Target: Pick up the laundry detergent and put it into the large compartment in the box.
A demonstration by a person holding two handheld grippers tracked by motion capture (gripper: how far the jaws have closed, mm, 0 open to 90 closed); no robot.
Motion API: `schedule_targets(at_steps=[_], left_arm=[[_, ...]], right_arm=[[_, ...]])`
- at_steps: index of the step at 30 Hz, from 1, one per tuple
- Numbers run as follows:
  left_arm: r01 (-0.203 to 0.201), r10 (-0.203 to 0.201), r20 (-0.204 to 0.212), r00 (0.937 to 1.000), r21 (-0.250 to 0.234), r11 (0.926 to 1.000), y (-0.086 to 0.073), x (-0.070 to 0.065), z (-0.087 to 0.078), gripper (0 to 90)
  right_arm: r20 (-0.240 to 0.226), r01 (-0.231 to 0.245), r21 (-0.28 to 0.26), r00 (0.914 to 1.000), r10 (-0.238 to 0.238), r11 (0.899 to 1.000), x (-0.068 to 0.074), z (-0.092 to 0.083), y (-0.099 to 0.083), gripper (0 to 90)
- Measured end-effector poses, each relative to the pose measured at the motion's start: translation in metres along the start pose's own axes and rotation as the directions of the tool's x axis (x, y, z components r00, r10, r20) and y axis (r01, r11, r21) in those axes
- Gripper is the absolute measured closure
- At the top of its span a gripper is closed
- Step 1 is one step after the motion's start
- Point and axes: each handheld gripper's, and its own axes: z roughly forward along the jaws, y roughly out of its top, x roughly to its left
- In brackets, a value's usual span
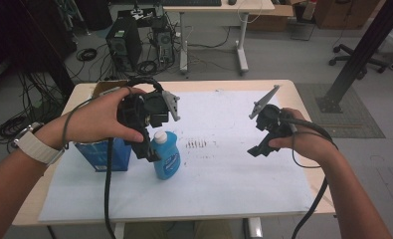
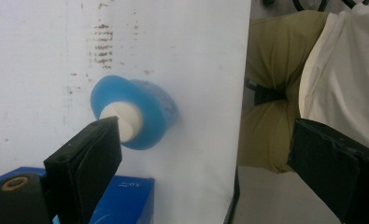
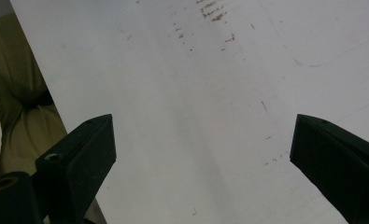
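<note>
left gripper (image 1: 151, 149) hovers over an upright blue bottle (image 1: 166, 158) on the counter (image 1: 244, 174), fingers spread wide, holding nothing. right gripper (image 1: 263, 147), well apart, is likewise agape and empty.

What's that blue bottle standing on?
The blue bottle stands upright on a white sheet covering the table. The bottle's base hides the spot beneath it.

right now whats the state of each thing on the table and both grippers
blue bottle: upright, white cap on, not gripped
blue box: standing at the table's left edge, behind the left hand
left gripper: open, above the bottle
right gripper: open, holding nothing, over the white mat
</note>
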Motion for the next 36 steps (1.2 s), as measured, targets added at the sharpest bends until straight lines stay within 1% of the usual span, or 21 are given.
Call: schedule_targets(at_steps=[3,7,11,24,32,36], left_arm=[[0.003,-0.003,-0.002,1.0,-0.005,1.0,0.0004,-0.0005,-0.0008,10.1],[0.006,-0.006,-0.003,1.0,0.003,1.0,0.0006,-0.0014,-0.0011,10.0],[0.011,-0.011,-0.009,0.9999,-0.004,0.9999,0.0006,-0.0031,-0.0012,9.9],[0.016,-0.016,-0.01,0.9998,-0.004,0.9999,0.0013,-0.0047,-0.0022,9.9],[0.03,-0.03,-0.008,0.9995,0.003,0.9995,0.0016,-0.0052,-0.0034,9.9],[0.046,-0.046,-0.018,0.9988,-0.002,0.999,0.0019,-0.0049,-0.0048,9.3]], right_arm=[[-0.002,0.001,-0.002,1.0,-0.001,1.0,0.0005,-0.0004,-0.0002,7.5],[0.0,0.001,-0.003,1.0,-0.001,1.0,0.0004,-0.0008,-0.0008,7.6],[0.001,0.002,-0.002,1.0,-0.002,1.0,0.0012,0.0,-0.0019,7.6],[0.0,0.006,-0.005,1.0,-0.006,1.0,0.0022,-0.0004,-0.0028,7.6],[-0.003,0.007,-0.007,1.0,-0.007,1.0,0.0026,-0.0001,-0.0022,7.6],[-0.009,0.008,-0.005,0.9999,-0.008,1.0,0.0026,0.0007,-0.0023,8.2]])
